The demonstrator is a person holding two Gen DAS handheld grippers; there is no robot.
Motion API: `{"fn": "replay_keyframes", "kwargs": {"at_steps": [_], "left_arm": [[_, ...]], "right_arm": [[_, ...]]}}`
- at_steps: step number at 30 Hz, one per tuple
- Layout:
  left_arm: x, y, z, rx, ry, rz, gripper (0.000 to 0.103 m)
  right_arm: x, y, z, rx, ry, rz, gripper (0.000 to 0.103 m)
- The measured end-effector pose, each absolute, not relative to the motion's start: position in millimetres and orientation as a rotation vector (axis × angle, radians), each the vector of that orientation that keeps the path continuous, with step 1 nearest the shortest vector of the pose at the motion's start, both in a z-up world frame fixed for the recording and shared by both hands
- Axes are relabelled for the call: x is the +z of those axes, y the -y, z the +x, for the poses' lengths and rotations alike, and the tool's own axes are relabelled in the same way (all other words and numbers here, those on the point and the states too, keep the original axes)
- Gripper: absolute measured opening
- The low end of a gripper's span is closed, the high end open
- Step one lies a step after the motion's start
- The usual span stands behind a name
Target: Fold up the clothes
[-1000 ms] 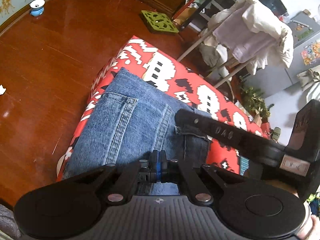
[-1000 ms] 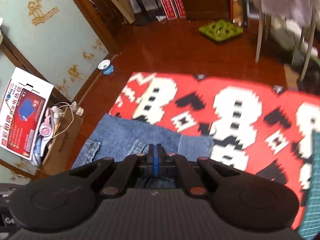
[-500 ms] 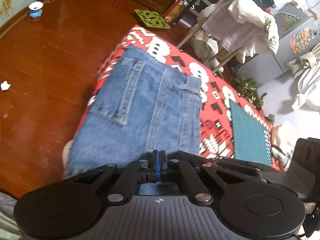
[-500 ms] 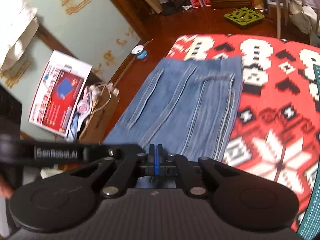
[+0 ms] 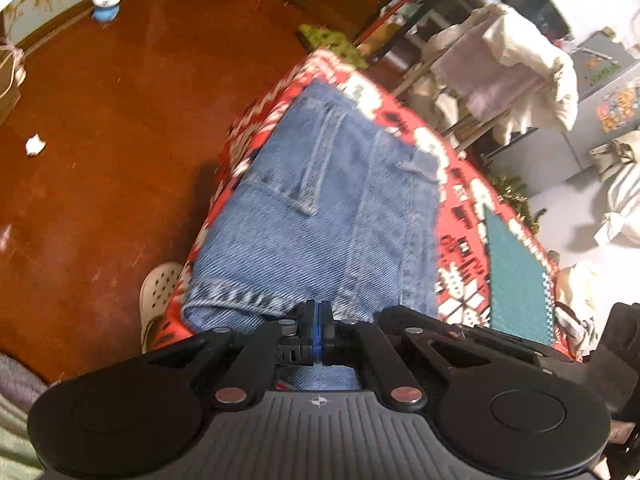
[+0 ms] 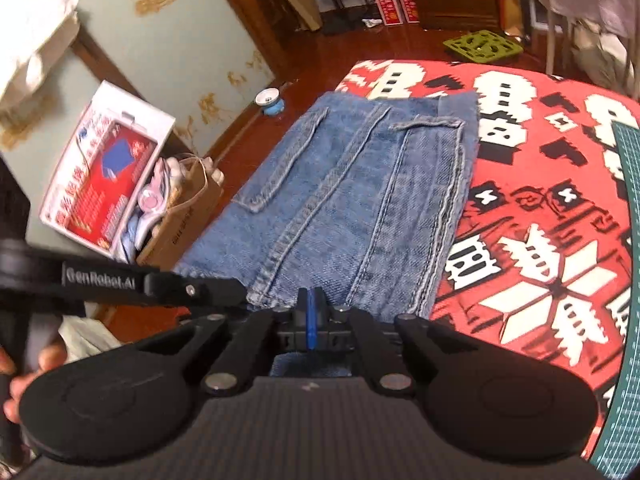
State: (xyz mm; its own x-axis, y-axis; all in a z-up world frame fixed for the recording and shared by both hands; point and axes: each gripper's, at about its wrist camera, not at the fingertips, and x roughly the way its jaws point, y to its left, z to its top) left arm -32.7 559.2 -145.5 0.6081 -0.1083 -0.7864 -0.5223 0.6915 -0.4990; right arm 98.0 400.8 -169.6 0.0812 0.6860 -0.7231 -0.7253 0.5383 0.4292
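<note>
A blue denim garment lies flat with its seams running away from me on a table under a red and white patterned cloth. My left gripper is shut on the near hem of the denim, and cloth shows below its fingers. In the right wrist view the same denim stretches out ahead, and my right gripper is shut on its near edge too. The left gripper's arm reaches in from the left, held by a person's hand.
A teal cutting mat lies on the cloth to the right. The table's left edge drops to a red-brown floor with a white shoe, a cardboard box and a blue bowl. A rack of laundry stands beyond.
Both grippers have drawn back toward the table's near edge while staying shut. Much more of the denim now shows, lying long and flat ahead of them.
</note>
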Motion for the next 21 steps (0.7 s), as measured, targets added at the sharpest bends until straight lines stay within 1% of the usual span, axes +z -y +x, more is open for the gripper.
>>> {"fn": "replay_keyframes", "kwargs": {"at_steps": [4,9,14,21], "left_arm": [[-139.3,-561.7,-22.3,0.271,-0.859,-0.819,0.0],[-146.1,-551.7,-2.3,0.331,-0.918,-0.695,0.0],[-150.8,-547.4,-5.9,0.337,-0.922,-0.614,0.003],[-147.9,-551.8,-16.0,0.332,-0.894,-0.676,0.002]], "right_arm": [[-167.6,-415.5,103.3,1.045,-1.022,-0.064,0.001],[-178.7,-423.8,101.5,1.032,-0.985,-0.127,0.0],[-189.6,-408.2,107.7,1.038,-0.981,-0.113,0.0],[-188.4,-387.6,109.9,1.023,-0.984,-0.071,0.0]]}}
